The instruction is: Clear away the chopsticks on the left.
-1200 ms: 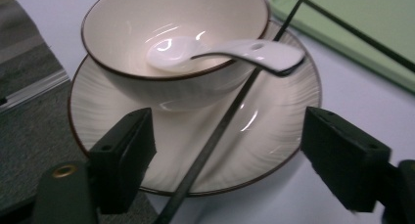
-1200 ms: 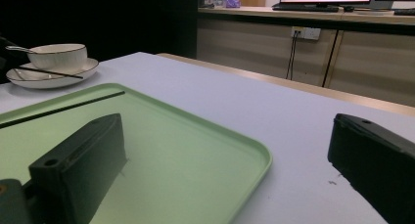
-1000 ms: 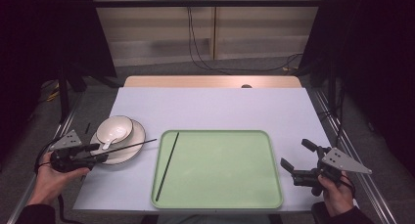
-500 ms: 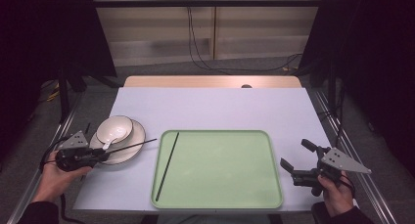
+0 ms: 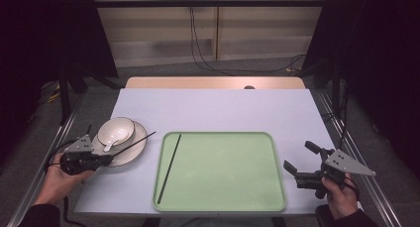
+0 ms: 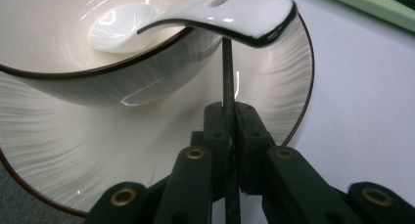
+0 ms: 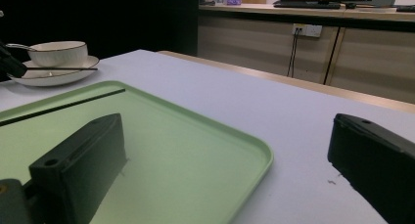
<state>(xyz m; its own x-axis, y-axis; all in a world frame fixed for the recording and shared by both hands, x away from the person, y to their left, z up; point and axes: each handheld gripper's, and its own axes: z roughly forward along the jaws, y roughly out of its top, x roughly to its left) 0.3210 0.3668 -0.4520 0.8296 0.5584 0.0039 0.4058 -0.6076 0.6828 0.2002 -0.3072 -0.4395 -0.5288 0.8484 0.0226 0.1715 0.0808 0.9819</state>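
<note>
My left gripper (image 5: 108, 157) (image 6: 229, 114) is shut on the near end of a thin black chopstick (image 5: 136, 140) (image 6: 228, 72); its jaws have just been closing on it. That chopstick runs over a white plate (image 5: 126, 155) (image 6: 98, 150) and under the handle of a white spoon (image 5: 116, 137) (image 6: 220, 13). The spoon rests in a white bowl (image 5: 116, 125) (image 6: 98, 87) on the plate. A second black chopstick (image 5: 170, 167) (image 7: 58, 109) lies along the left side of the green tray (image 5: 228, 172) (image 7: 171, 141). My right gripper (image 5: 297, 155) (image 7: 227, 123) stands open by the tray's right edge, with nothing between its jaws.
The pale table (image 5: 218, 110) stretches far beyond the tray, with a wooden strip (image 5: 213, 82) at its back edge. Metal rails run along both sides of the table. Cables hang on the wall behind.
The left gripper has edged slightly towards the plate, with the chopstick at its tip still across the plate. The right gripper has kept still.
</note>
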